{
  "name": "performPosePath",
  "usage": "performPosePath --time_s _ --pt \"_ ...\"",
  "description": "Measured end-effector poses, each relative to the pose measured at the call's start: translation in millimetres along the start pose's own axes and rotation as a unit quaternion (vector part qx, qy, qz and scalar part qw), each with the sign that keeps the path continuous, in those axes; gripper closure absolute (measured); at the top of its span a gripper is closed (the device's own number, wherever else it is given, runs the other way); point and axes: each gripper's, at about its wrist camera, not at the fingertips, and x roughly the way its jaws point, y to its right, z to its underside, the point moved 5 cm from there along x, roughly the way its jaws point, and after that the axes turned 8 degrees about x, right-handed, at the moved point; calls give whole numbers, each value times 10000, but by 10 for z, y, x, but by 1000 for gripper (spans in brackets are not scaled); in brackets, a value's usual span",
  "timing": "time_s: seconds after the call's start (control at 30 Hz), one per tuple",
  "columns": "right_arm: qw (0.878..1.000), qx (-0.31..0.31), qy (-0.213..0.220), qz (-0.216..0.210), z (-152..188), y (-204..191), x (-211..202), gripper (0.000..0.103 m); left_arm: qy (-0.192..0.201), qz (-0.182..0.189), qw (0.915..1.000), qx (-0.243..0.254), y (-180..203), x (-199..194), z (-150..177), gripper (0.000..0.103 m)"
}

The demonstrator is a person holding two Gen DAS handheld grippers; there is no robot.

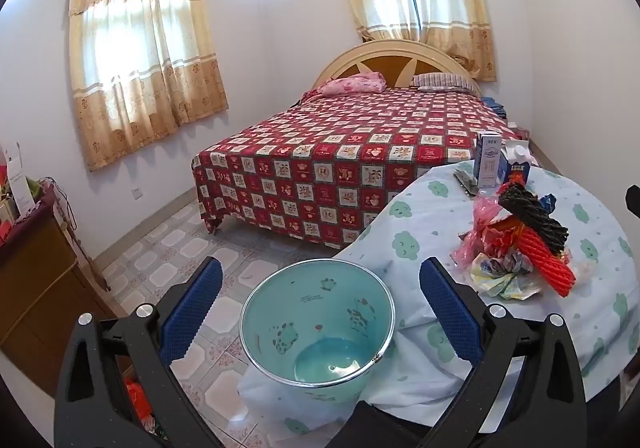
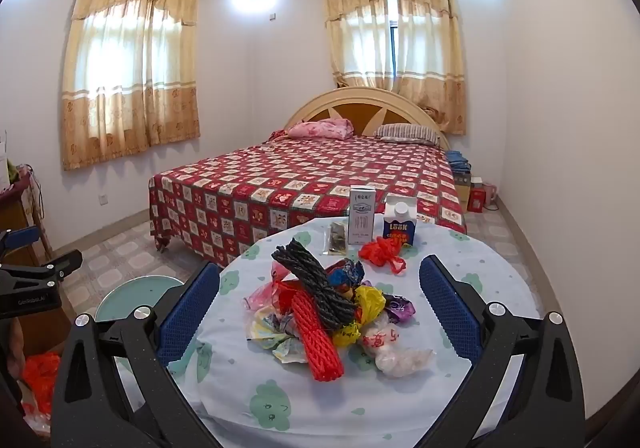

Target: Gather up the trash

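At lower left of the left wrist view, the left gripper (image 1: 320,308) has its blue-padded jaws spread wide, nothing between the pads. Framed in that gap, lower centre, stands the round pale-teal bin with a metal rim (image 1: 318,326), printed with small cartoon animals, mouth up and empty (only its bare floor shows). It sits beside the hanging edge of the round table under a light-blue cloud-print cloth (image 1: 420,224).

Right of the bin, on the cloth, lies the heap of trash (image 1: 516,248): a red foam-net sleeve (image 1: 546,262) with a black foam-net sleeve (image 1: 532,216) across it, over crumpled pink and white plastic wrappers.

Right wrist view, left to right: the bin rim shows at lower left. The right gripper (image 2: 320,308) is also fully released, empty, its jaws flanking the heap from the near side without touching it. Crumpled yellow plastic bag (image 2: 368,302) sits right of the black sleeve. Further back, upper centre of the table, a white upright carton (image 2: 362,220) and a blue gable-top carton (image 2: 398,226) stand side by side, a red crumpled bag (image 2: 382,252) just in front.
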Motion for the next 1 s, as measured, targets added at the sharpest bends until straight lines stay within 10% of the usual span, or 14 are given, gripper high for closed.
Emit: performPosePath --time_s 1.0 --pt "10000 21 -81 -13 107 -14 79 5 -56 -28 9999 -117 -200 10 39 6"
